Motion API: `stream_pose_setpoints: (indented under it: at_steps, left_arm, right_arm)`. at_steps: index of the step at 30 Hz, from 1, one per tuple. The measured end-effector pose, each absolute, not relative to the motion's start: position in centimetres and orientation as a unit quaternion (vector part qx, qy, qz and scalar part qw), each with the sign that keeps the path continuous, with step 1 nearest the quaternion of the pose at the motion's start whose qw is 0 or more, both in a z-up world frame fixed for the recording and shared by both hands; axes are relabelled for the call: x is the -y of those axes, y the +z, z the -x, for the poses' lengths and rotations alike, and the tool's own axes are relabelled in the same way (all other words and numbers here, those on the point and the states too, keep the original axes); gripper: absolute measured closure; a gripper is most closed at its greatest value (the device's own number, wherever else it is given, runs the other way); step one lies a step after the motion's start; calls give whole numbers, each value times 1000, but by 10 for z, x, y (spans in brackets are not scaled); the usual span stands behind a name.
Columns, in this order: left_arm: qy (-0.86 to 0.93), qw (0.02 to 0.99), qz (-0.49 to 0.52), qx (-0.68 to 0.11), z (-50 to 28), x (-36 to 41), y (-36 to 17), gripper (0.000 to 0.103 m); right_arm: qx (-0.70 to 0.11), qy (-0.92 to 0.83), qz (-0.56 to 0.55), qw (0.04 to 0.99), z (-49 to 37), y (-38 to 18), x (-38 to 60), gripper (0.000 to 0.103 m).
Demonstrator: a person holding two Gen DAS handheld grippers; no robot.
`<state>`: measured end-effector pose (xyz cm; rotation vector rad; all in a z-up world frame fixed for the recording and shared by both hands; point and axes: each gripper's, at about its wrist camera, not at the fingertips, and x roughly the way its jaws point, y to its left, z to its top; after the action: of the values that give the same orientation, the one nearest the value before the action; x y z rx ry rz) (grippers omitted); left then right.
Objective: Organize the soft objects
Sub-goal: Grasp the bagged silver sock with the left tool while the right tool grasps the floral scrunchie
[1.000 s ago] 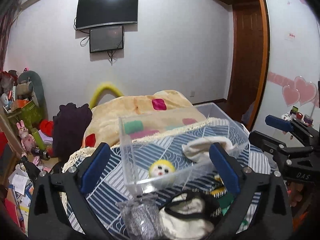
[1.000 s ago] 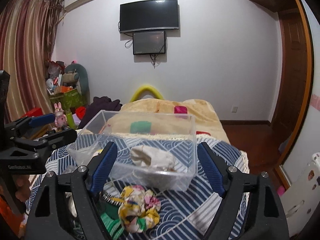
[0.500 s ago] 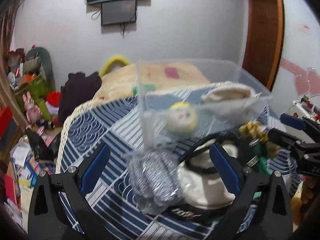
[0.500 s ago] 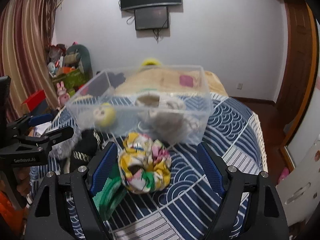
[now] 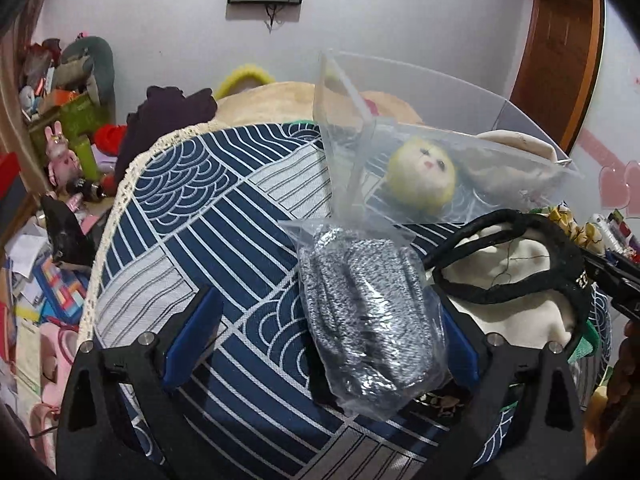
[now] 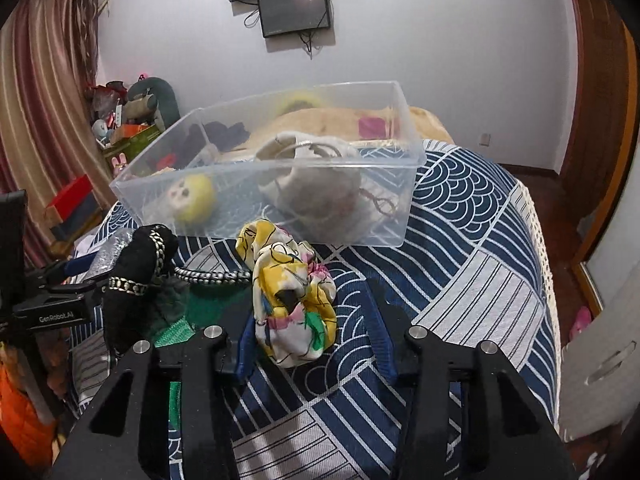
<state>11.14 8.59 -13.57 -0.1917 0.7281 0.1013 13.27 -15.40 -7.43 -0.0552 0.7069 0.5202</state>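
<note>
Clear bin [image 6: 280, 184] is being used as landmark, sitting on the bed's blue wave-pattern cover [image 6: 460, 264]. Inside it, a yellow plush head [image 6: 192, 198] and a beige pouch [image 6: 316, 176] are being held. Just in front of the bin, the floral scrunchie [image 6: 292, 292] is being straddled by the right tongs [image 6: 312, 336], jaws apart, not clamped. By the bin's front-left corner, the bagged grey knit [image 5: 372, 320] is being flanked by the left tongs [image 5: 320, 344], jaws wide apart.
</note>
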Motion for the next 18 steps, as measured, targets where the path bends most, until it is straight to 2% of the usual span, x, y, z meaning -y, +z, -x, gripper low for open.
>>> stream_pose_setpoints:
  at_steps: [1, 2, 3, 7, 8, 12, 18]
  left_arm:
    - [46, 930, 94, -351, -110, -86, -135, 11]
    - [40, 932, 94, -348, -109, -85, -134, 22]
    - [33, 932, 93, -348, -108, -84, -133, 26]
    - [13, 934, 80, -348, -105, -76, -132, 58]
    - [11, 935, 76, -347, -105, -74, -131, 62]
    - [19, 941, 50, -334, -97, -64, -123, 67]
    - [20, 951, 50, -306, -84, -67, -102, 68]
  right_arm:
    - [-344, 253, 25, 904, -133, -76, 154, 82]
    - [-346, 256, 22, 903, -132, -76, 154, 90]
    - [-347, 261, 19, 901, -132, -77, 155, 91]
    - [-329, 259, 24, 908, -124, -70, 157, 93]
    - [-324, 260, 26, 909, -124, -68, 157, 93]
    - [-303, 258, 32, 917, -118, -57, 161, 94]
    - [-275, 248, 28, 928, -109, -40, 171, 94]
